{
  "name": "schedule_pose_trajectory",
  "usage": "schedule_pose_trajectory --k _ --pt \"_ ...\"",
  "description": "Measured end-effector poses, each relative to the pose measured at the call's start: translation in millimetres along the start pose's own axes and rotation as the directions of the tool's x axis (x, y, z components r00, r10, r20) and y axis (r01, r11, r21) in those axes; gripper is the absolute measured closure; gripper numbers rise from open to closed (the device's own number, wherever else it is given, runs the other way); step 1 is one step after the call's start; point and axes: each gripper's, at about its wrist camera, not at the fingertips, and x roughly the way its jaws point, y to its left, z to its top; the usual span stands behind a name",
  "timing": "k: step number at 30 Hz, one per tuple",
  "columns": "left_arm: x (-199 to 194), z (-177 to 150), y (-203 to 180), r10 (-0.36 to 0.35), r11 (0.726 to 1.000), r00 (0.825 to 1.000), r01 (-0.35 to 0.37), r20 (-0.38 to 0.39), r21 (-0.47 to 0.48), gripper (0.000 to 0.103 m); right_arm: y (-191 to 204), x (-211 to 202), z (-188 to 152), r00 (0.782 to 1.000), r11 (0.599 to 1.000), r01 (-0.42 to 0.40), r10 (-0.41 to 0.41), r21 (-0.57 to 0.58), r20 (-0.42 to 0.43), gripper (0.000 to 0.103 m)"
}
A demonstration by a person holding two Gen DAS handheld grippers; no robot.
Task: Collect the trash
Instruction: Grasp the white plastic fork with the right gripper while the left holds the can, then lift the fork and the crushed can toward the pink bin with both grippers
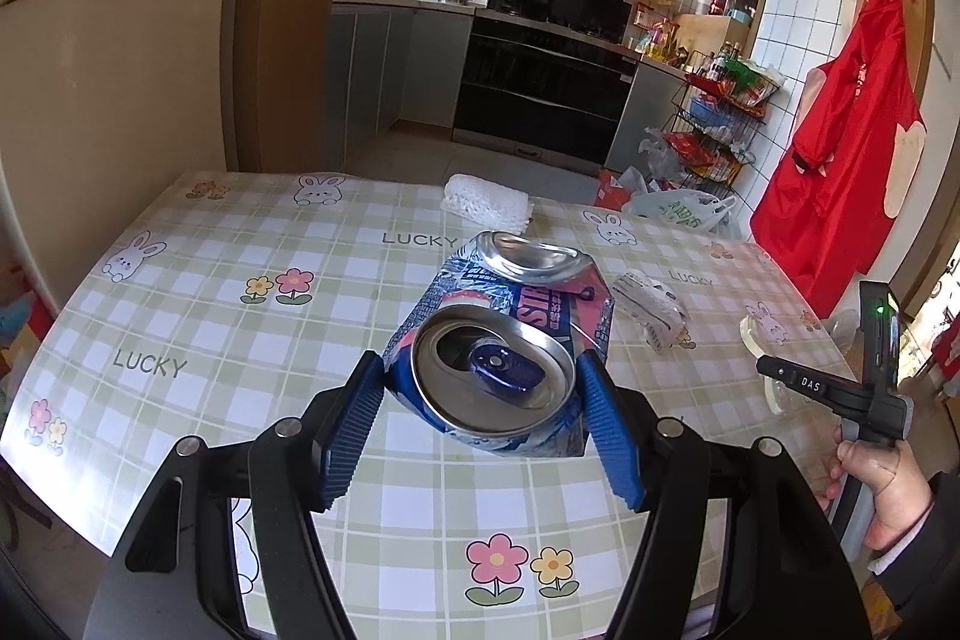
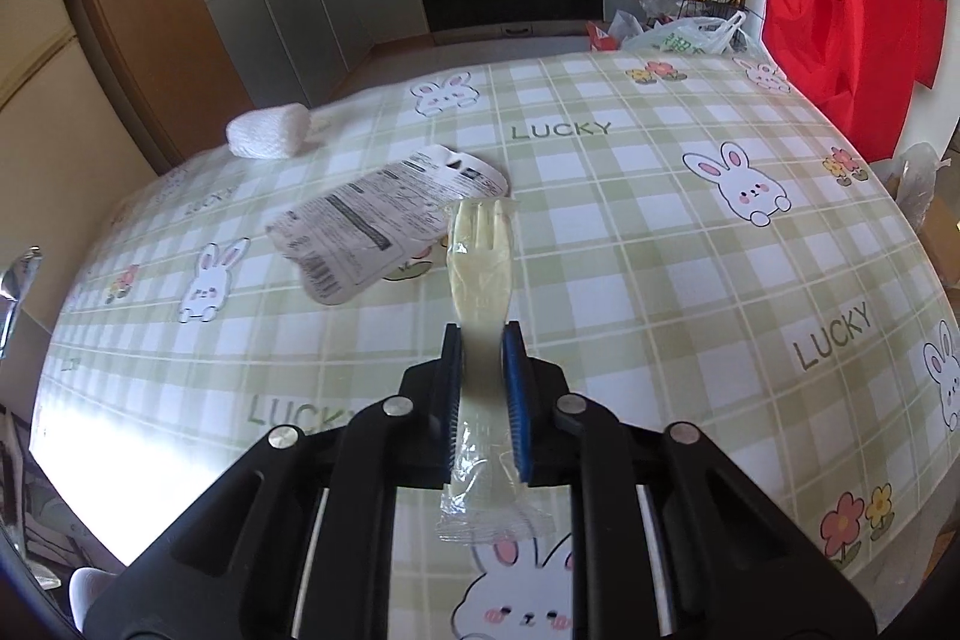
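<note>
My left gripper [image 1: 480, 370] is shut on a crushed blue and pink drink can [image 1: 510, 340], its open top facing the camera, held above the checked table [image 1: 240, 316]. My right gripper [image 2: 482, 334] is shut on a wrapped plastic fork [image 2: 480, 268], tines pointing away, held over the table [image 2: 660, 250]. A crumpled printed wrapper [image 2: 378, 220] lies on the table just left of the fork; it also shows in the left wrist view [image 1: 651, 301]. A white foam net roll [image 2: 267, 130] lies near the far edge, also in the left wrist view [image 1: 486, 199].
The right hand with its gripper handle [image 1: 864, 388] is at the table's right edge. A glass object [image 1: 762, 334] stands near that edge. Plastic bags [image 1: 678, 208] and a wire rack [image 1: 714, 124] stand on the floor beyond the table. A red apron [image 1: 834, 148] hangs on the wall.
</note>
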Motion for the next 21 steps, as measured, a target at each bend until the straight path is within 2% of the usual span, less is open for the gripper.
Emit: schedule_pose_trajectory --k 5,12,16,21 --pt "-26 -3 4 0.000 1.000 1.000 -0.001 0.023 0.004 0.039 12 -40 -7 0.997 0.999 -0.050 0.050 -0.006 0.055 0.086" --pt "-68 -10 12 -0.006 1.000 0.998 0.006 0.060 0.002 0.039 45 -102 -24 0.983 0.988 -0.127 0.137 -0.088 0.120 0.086" --pt "-95 -17 17 -0.011 1.000 0.996 0.012 0.084 -0.003 0.039 65 -141 -40 0.967 0.976 -0.173 0.194 -0.131 0.167 0.086" --pt "-127 -28 25 -0.012 1.000 0.995 0.011 0.099 0.007 0.039 92 -189 -68 0.932 0.953 -0.242 0.281 -0.184 0.227 0.086"
